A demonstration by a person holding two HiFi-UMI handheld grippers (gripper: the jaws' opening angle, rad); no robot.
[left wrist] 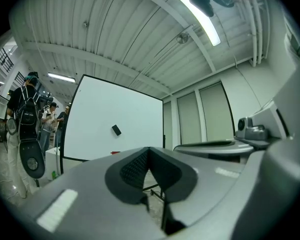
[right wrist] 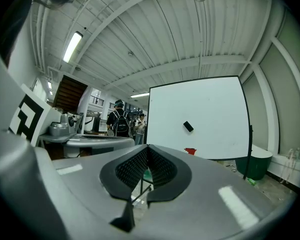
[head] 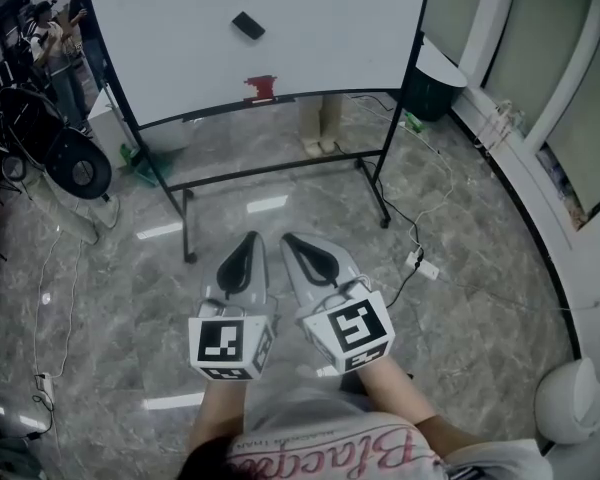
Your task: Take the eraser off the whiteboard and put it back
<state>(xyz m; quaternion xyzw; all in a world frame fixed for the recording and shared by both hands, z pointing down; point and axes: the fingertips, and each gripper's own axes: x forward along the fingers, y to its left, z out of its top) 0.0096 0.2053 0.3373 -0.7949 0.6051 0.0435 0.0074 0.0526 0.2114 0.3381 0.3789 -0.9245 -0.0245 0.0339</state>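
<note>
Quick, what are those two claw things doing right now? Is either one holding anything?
Left gripper: closed, holding nothing.
Right gripper: closed, holding nothing.

I see the black-framed white whiteboard (head: 320, 28) cut off at the head view's top edge; the small red thing (head: 261, 88) at its bottom rail is too small to identify.
</note>
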